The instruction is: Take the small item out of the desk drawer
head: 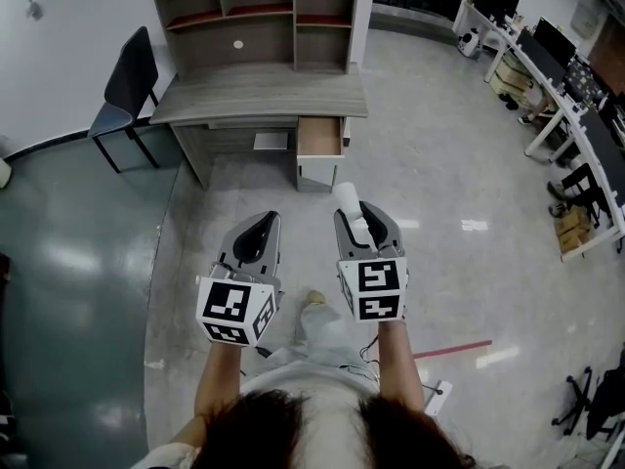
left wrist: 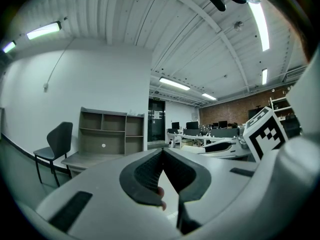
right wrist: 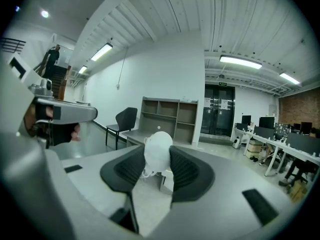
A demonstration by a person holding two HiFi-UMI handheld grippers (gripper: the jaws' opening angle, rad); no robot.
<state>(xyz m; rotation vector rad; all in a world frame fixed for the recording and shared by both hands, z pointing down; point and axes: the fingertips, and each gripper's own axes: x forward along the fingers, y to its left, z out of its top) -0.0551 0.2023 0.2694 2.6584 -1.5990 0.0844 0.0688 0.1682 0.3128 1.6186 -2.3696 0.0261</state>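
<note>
White small item (right wrist: 159, 150) is pinched in my right gripper (head: 355, 219). The jaws stand wide with a pad on each side of it, since it's a bulky thing. It looks soft and crumpled: it bulges above the pad tips and a few threads hang under it, so I judge the grip is squeezing it rather than seating on a firm face. Ease off and it may slide out. It's in mid-air over the floor, well clear of the desk (head: 259, 94), so I read the take-out itself as done. The drawer (head: 320, 137) stands pulled out under the right front corner of the desk's worktop. I see nothing in it from the head view, but it's too small in frame to be sure. My left gripper (left wrist: 163, 153) has its jaws together with nothing between them. It points level beside the right one and apart from the item, so I read it as the spare hand, free to push the drawer in if that's wanted. A chair (head: 132, 76) sits off the worktop's left end, out of the way.
</note>
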